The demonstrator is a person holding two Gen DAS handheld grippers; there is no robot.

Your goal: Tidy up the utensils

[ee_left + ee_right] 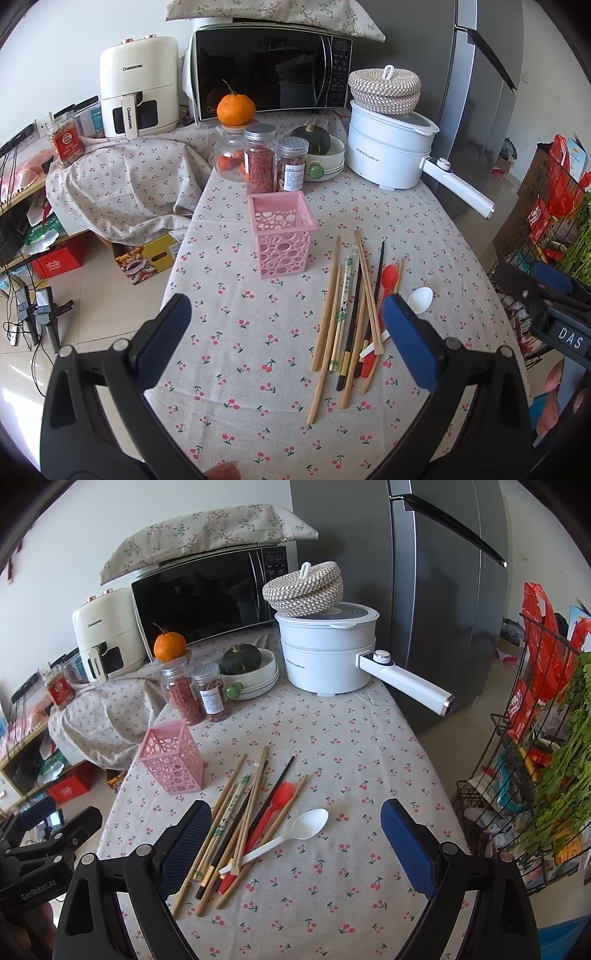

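A pink perforated holder (282, 230) (173, 760) stands empty on the cherry-print tablecloth. To its right lies a loose pile of chopsticks (347, 317) (236, 819), wooden and black, with a red spoon (389, 282) (275, 808) and a white spoon (421, 299) (295, 830) among them. My left gripper (291, 332) is open and empty, above the cloth just left of the pile. My right gripper (299, 842) is open and empty, hovering over the near end of the pile and the white spoon.
Behind the holder stand jars (260, 158), a bowl with a squash (321, 147), a white electric pot (388, 147) (328, 653) with a long handle, and a microwave (269, 70). A wire rack with greens (546, 738) stands right of the table. The table's left edge drops to the floor.
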